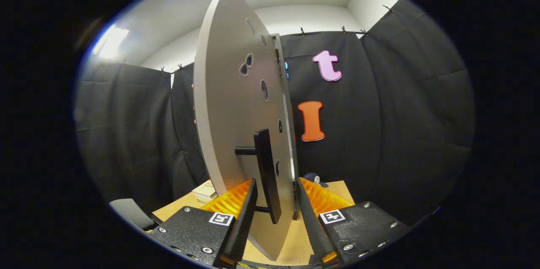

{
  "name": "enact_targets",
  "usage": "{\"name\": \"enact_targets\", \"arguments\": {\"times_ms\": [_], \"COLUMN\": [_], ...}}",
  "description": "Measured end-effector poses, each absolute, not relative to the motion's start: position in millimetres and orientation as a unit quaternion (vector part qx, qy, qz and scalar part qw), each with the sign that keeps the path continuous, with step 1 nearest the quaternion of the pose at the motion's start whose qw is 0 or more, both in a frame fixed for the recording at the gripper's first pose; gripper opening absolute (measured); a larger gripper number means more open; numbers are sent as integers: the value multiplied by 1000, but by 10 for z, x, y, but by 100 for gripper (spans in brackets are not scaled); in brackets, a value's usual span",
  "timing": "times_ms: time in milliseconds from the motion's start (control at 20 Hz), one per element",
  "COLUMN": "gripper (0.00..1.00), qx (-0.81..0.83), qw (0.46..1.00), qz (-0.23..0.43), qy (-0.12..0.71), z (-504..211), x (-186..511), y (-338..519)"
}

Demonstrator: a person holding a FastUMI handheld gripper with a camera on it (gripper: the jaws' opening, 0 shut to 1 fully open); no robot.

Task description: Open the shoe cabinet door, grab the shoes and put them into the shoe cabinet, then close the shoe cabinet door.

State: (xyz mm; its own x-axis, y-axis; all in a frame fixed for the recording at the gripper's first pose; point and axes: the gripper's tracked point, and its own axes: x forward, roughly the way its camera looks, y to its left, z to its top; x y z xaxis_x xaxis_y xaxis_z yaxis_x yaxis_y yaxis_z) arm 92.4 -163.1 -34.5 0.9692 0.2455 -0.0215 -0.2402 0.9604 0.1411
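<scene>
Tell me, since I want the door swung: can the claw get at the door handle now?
Probably yes: the black handle on the cabinet door sits between the open claw fingers, nothing blocking it.

A light wooden table top with a pale yellow-brown surface carries the things in this scene. On its far left part, beyond the left finger of the gripper, lies a small flat stack of white paper or thin books. On the far right part of the table, near the black cloth wall, rests a small dark blue rounded object; it is mostly hidden, so I cannot tell what it is. The tall light grey cabinet door with a black bar handle stands upright over the table, between the two spread fingers, and both are apart from it
</scene>
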Motion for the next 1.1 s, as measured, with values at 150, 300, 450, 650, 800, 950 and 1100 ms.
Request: {"name": "enact_targets", "arguments": {"times_ms": [150,300,450,650,800,950,1100], "gripper": [60,60,60,60,60,60,60], "qx": [90,114,95,75,64,57,62], "qw": [983,979,981,982,980,977,971], "qz": [155,168,169,175,189,206,229], "qy": [26,28,21,18,19,17,19], "z": [-366,-363,-324,-305,-281,-280,-281], "x": [927,927,930,938,959,968,946], "y": [-1443,-1422,-1400,-1375,-1358,-1339,-1307]}}
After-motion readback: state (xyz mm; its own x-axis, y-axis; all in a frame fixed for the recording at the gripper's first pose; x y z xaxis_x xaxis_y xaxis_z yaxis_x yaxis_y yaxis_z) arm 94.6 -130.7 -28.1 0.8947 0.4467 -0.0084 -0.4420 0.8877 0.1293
